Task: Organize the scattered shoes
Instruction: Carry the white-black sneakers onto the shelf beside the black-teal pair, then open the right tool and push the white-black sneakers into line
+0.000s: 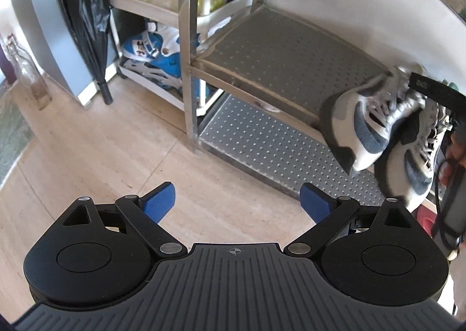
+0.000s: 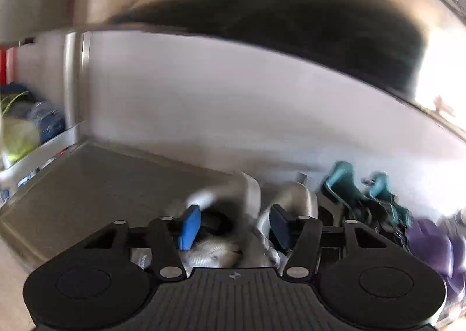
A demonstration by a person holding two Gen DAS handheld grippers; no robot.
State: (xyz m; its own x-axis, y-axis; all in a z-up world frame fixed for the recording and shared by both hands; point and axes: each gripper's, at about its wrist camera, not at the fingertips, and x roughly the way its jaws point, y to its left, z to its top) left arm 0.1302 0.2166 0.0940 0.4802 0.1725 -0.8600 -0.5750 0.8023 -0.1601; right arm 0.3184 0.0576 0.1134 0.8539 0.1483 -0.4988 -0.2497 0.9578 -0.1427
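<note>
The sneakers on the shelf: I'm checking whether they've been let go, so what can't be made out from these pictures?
- Right wrist view: motion blur smears the sneakers under the right gripper, so contact with its pads cannot be told.
- Left wrist view: the right edge crops the sneakers, and whether they rest on the metal shelf is unclear.
- Right wrist view: the teal shoes are blurred and their details unreadable.

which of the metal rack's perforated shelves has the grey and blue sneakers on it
The upper perforated metal shelf, at its right end, where the grey and blue sneakers overhang its front edge. The lower perforated shelf under it is bare in view.
</note>
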